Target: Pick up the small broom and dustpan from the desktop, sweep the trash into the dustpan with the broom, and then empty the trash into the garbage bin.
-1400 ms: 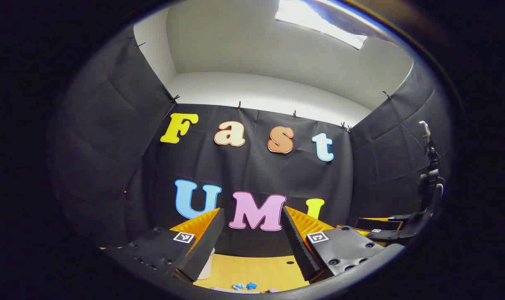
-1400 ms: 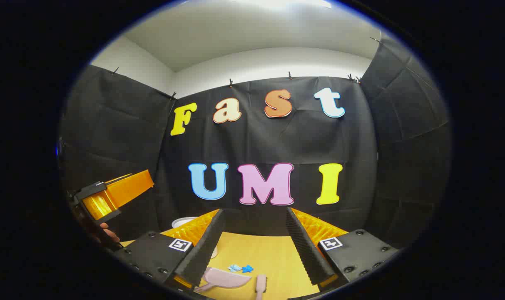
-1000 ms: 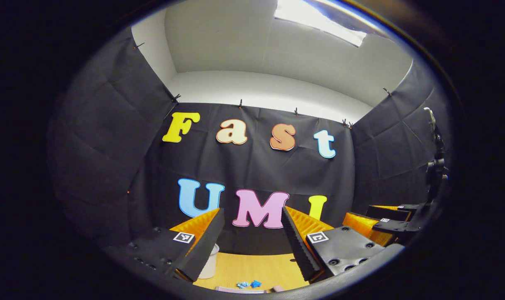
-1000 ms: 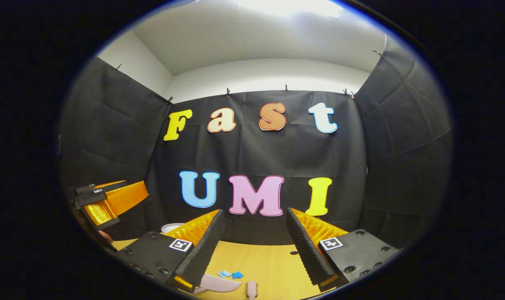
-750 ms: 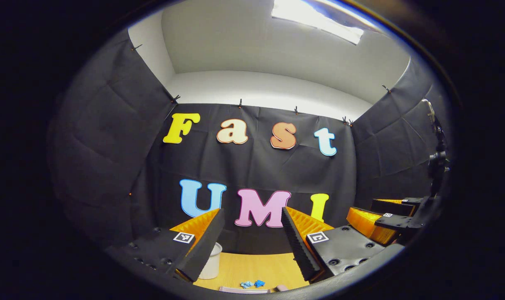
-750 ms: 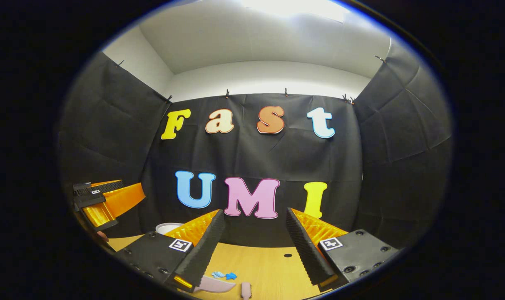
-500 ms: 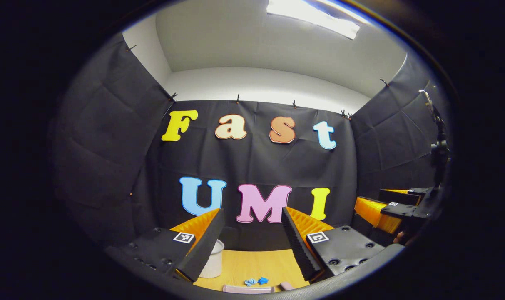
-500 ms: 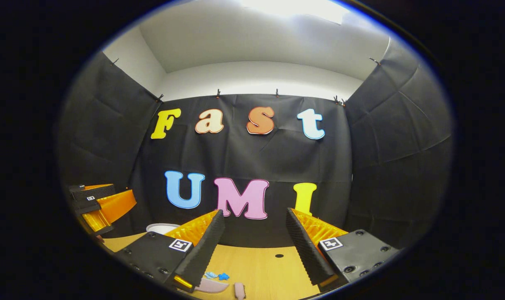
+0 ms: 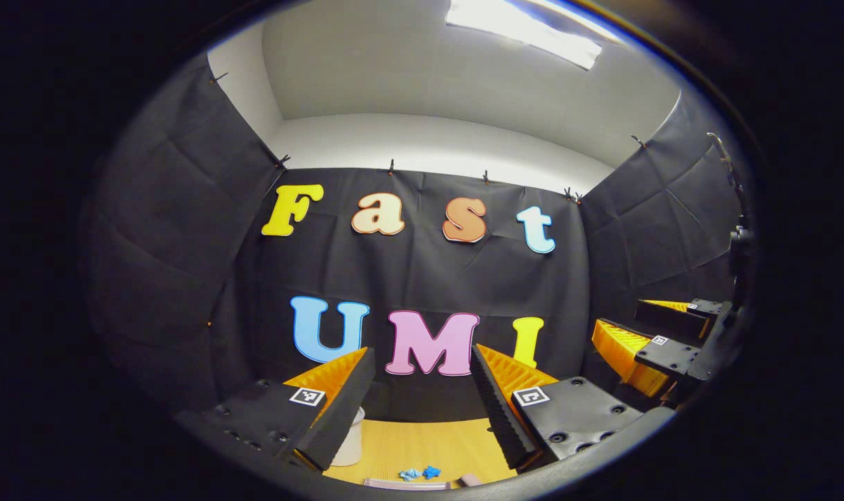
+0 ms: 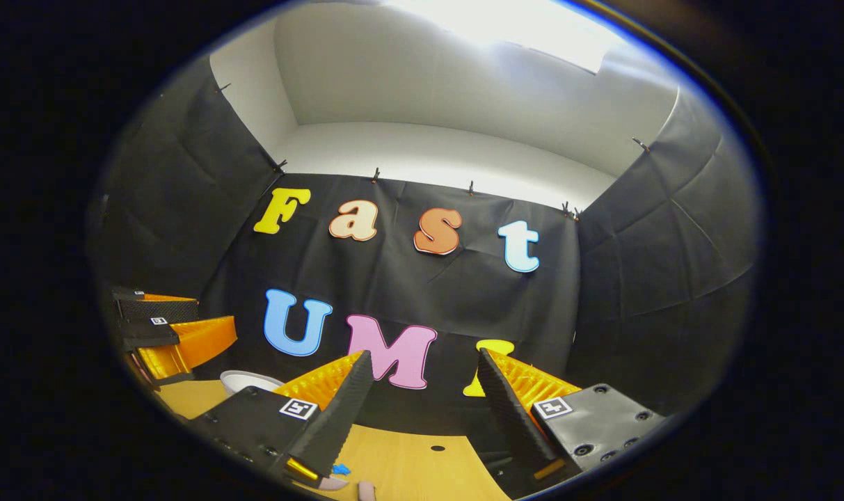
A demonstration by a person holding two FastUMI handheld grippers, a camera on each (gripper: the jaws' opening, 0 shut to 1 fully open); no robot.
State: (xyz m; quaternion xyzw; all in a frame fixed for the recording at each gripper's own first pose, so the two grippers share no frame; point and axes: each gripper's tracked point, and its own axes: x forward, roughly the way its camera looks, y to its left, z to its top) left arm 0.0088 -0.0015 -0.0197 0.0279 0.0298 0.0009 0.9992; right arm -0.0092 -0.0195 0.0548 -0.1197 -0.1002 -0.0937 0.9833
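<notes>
- In the left gripper view our left gripper [image 9: 422, 403] hangs released, jaws spread, above the wooden desktop [image 9: 408, 445]; the blue crumpled scraps of trash [image 9: 420, 473] lie below between its fingers, beside the pink plastic dustpan's [image 9: 404, 483] edge
- The white round garbage bin [image 9: 347, 444] stands behind the left finger
- Our right gripper [image 10: 422, 403] is likewise unclenched and empty, tilted upward, with the pink small broom's [image 10: 366, 492] tip beneath

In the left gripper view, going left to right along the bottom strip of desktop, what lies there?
White garbage bin → pink dustpan edge → blue trash scraps → pink broom tip. The dustpan runs partly under the trash, so their order is loose. Farther right and higher, the right tool hovers.
</notes>
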